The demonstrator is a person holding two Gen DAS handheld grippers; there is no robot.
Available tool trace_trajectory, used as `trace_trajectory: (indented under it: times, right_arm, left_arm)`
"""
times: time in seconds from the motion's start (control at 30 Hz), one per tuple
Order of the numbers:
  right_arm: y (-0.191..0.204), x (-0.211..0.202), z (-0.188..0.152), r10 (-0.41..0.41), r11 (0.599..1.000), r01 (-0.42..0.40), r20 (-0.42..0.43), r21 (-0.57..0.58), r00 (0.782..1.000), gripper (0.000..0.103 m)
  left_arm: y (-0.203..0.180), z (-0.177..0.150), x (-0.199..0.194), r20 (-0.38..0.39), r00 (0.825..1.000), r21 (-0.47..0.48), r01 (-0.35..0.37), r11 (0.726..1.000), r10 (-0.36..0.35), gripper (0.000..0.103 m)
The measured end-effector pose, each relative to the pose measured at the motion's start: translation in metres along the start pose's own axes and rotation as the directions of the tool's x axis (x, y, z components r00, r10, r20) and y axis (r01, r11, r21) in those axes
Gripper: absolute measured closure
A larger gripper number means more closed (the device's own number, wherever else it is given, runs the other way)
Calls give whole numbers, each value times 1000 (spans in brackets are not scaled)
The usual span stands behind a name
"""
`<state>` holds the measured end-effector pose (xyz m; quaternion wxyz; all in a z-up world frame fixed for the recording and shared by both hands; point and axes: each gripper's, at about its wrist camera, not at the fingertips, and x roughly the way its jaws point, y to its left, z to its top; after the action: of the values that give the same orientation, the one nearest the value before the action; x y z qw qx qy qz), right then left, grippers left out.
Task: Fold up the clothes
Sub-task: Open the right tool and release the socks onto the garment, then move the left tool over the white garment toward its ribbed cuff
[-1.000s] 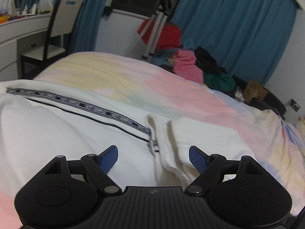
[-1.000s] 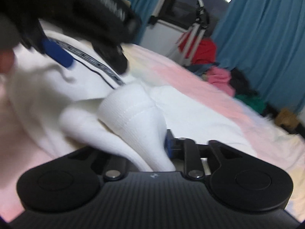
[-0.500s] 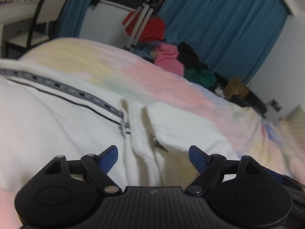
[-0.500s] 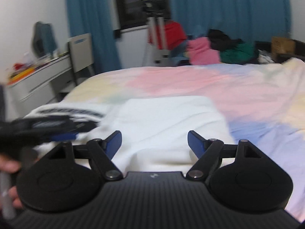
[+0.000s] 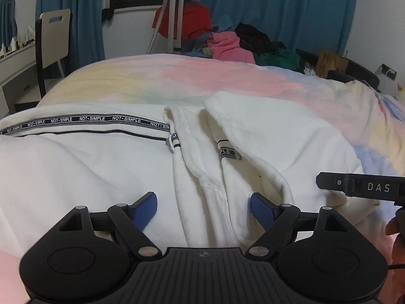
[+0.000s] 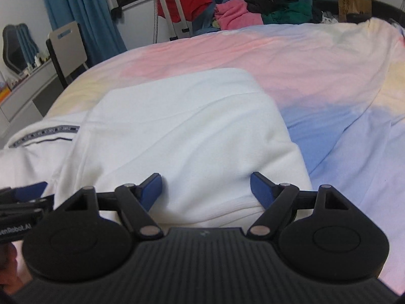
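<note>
Left hand-held gripper (image 5: 203,209): released, its blue pads (image 5: 144,210) stand wide apart above the white garment and press on nothing.
Right hand-held gripper (image 6: 205,190): released too, the jaws wide, with only loose white cloth lying under the gap; nothing is grasped.
Both together: the two are near each other; the black side of the right one shows at the right edge of the left wrist view, and the left one shows at the left edge of the right wrist view.
Hand: a part of the person's hand (image 5: 397,243) is seen low at the right edge of the left wrist view.
White garment (image 5: 83,172): it lies spread on the bed, at the near side, with a black printed tape (image 5: 83,119) running across it and a folded-over flap (image 6: 192,126) on its right part.
Bed (image 5: 227,78): covered by a pastel cover in pink, yellow and blue.
Behind the far edge of the bed: a pile of clothes (image 5: 227,45), a tripod (image 5: 174,20), blue curtains (image 5: 278,7).
Far left: a chair (image 5: 54,40).
</note>
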<state>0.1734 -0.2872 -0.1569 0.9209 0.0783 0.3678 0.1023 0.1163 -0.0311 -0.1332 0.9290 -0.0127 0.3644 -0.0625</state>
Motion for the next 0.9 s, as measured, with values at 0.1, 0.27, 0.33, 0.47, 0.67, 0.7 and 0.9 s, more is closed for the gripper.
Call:
trace_trajectory:
  times: [0.1,0.27,0.33,0.47,0.67,0.7,0.9]
  right_arm:
    - [-3,5,7,2,1000,-2,-1,-2,1000,23]
    - [-1,0,6,-5,1000,5,-1,-8,1000,23]
    - [-1,-2,6,-6,1000,6,0,-8,1000,23]
    - [-5,-4,6,5,1000,-5,10,17,1000,25]
    - [-3,-6,6,-2,999,1,36,42,999,25]
    - [-2,-7,6,-4,999,2,43,43,999,25]
    - [-5,-17,8,-31,998,24,122,61,992,25]
  left_arm:
    - [5,0,-4,13,1000,-35,13,999,-13,20]
    - [22,6,-32,42,999,-71,-13,997,16,19]
    - [38,9,-50,39,998,-97,-45,994,49,14]
    - [92,14,-74,-22,991,-229,-130,965,128,14]
    - [181,9,-86,-97,985,-429,-172,887,144,14]
    - [192,6,-85,-89,990,-476,-138,868,108,14]
    - [222,-1,-88,0,999,-635,-27,772,35,14]
